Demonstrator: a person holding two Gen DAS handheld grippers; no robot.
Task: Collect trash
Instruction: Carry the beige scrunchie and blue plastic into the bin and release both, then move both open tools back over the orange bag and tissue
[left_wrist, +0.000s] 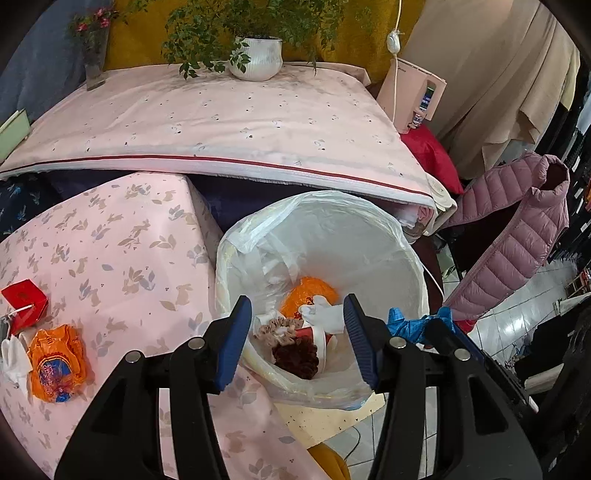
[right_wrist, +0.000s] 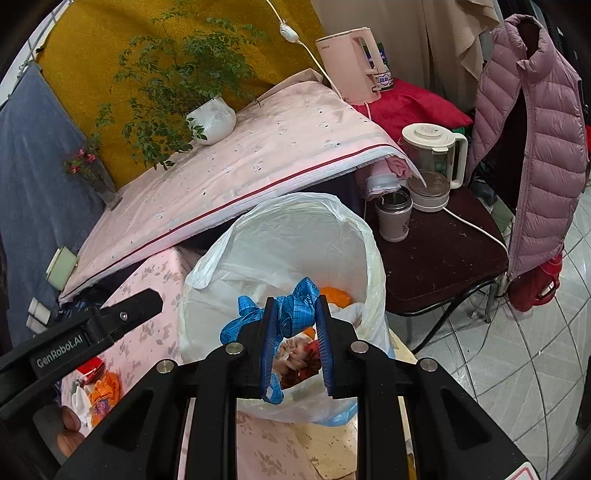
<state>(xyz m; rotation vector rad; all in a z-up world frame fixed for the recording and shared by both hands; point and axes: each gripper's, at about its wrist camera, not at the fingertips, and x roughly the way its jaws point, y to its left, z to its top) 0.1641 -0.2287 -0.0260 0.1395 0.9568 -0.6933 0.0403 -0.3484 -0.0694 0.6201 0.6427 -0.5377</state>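
A round bin lined with a white plastic bag stands beside the pink table; it also shows in the right wrist view. Inside lie an orange wrapper, white tissue, a beige scrunchie and a dark red scrunchie. My left gripper is open and empty above the bin's near rim. My right gripper is shut on a crumpled blue tape measure, held over the bin; it shows at the right of the left wrist view. On the table lie an orange bag, a red carton and white tissue.
A raised pink-covered surface with a potted plant lies behind the bin. A dark stool holds a glass kettle and a steel mug. A pink puffer vest hangs at right. Tiled floor lies below.
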